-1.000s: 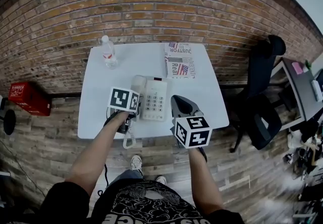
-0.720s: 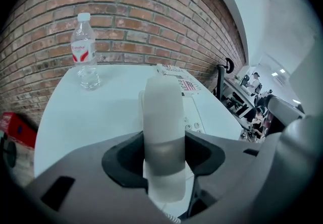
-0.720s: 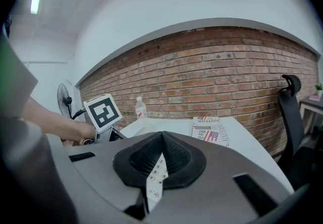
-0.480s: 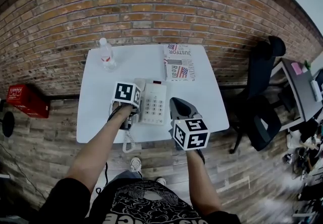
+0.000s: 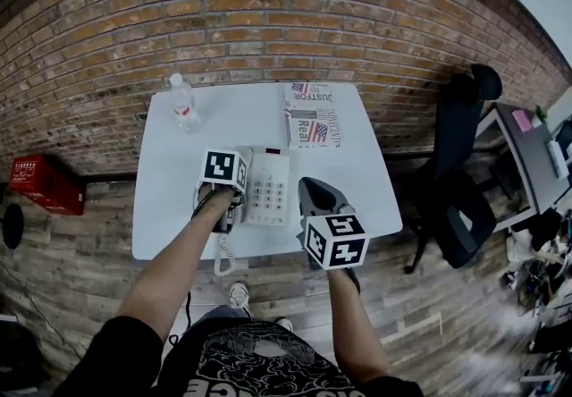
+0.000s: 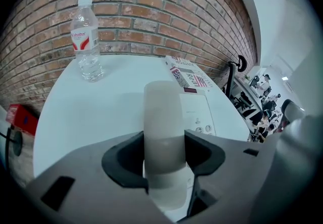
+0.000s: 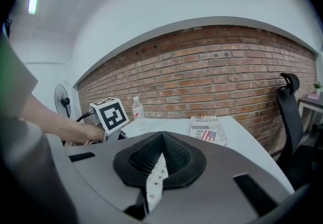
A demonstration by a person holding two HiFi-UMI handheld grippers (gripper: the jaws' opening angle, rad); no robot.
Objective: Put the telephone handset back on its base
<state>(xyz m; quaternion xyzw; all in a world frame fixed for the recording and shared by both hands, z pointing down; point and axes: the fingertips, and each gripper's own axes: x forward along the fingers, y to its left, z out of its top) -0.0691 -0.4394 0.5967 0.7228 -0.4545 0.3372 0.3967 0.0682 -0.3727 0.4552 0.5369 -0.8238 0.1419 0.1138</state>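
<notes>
A pale telephone handset [image 6: 163,117] lies lengthwise between the jaws of my left gripper [image 6: 164,151], which is shut on its middle. It runs along the left side of the white telephone base [image 6: 197,113]; I cannot tell whether it rests in the cradle. From the head view, the left gripper [image 5: 229,182] sits at the left edge of the base [image 5: 271,190], and the coiled cord [image 5: 222,252] hangs off the table's front. My right gripper [image 5: 313,195] hovers just right of the base, shut and empty. Its keypad [image 7: 157,170] shows below the closed right gripper [image 7: 161,140].
On the white table [image 5: 170,198] a water bottle [image 5: 184,104] stands at the back left and a folded newspaper [image 5: 313,115] lies at the back right. A brick wall runs behind. A black office chair [image 5: 460,163] stands to the right, and a red crate [image 5: 36,182] sits on the floor at the left.
My left gripper has edged forward and closer to the base with the handset in it. The right gripper has hardly moved.
</notes>
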